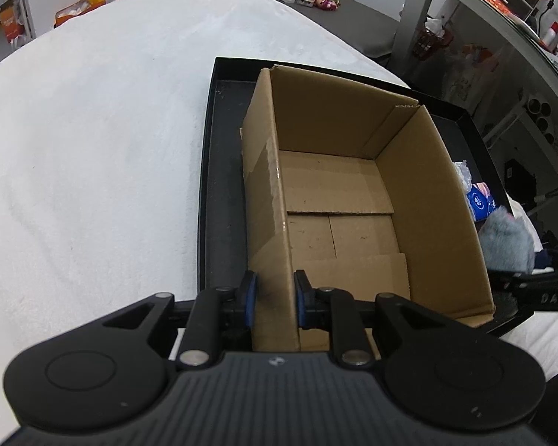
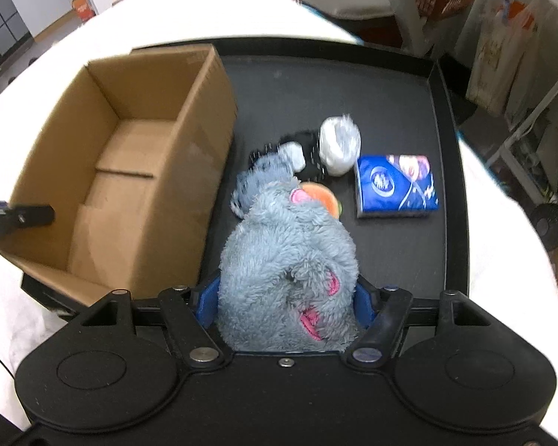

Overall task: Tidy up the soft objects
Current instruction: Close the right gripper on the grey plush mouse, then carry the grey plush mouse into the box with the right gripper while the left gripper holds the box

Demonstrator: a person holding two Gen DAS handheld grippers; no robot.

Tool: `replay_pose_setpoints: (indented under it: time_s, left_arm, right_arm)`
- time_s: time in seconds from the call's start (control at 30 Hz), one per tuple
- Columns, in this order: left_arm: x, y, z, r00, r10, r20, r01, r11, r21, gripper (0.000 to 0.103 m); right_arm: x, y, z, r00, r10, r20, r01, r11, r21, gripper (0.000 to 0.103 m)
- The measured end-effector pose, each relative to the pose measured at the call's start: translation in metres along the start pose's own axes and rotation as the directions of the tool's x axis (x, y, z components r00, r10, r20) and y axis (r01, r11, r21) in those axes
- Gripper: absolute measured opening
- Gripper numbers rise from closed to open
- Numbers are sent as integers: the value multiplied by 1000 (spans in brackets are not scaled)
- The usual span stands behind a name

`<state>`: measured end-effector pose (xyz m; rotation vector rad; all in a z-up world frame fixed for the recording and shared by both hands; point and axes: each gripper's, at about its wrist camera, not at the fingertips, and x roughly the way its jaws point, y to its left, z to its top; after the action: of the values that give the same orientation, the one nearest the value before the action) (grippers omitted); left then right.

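**Left clamps box wall, right grips grey plush**

Left wrist view: left gripper [image 1: 275, 299] is closed tight on the near-left wall of the cardboard box [image 1: 353, 193], blue pads pressed on either side of the wall. Box is open-topped, bottom flaps visible, nothing inside. It sits at the left of a black tray [image 1: 212, 186] on a white fuzzy cover [image 1: 93, 148]. At the right edge, past the box wall, a bit of grey plush toy [image 1: 507, 241] and a blue tissue pack [image 1: 481, 200] show.

Right wrist view: right gripper [image 2: 284, 303] has the grey plush toy [image 2: 286, 260] between its blue pads, fur bulging against both sides, so it's clamped on it. The toy is shaggy blue-grey with pink patches, and a round orange piece shows at its far end. It sits over the tray [image 2: 390, 245], just right of the box [image 2: 130, 171]. Farther back on the tray: a white bundle [image 2: 340, 145], a dark item [image 2: 308, 152] too blurred to identify, and the blue tissue pack [image 2: 396, 187] lying flat.
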<state>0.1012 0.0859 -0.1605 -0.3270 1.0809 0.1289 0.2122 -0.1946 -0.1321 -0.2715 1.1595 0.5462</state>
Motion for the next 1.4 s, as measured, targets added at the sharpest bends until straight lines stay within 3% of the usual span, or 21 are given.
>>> replay_pose_setpoints:
  time_s: [0.37,0.83,1.4]
  left_arm:
    - [0,3,-2,1000,-6,5,6,1000,14,19]
    - [-5,4,-5,1000,-26,7,25,998,61,20]
    - [1,7,9,998,-65,13,63,991,118,21]
  right_arm:
    - [-36,24,12,991,-25,135,29,999,-33,67]
    - [-59,63,29,973,-17,231,40,995,-94,67]
    - [-34,118,47,973,7,231,43,977,-211,67]
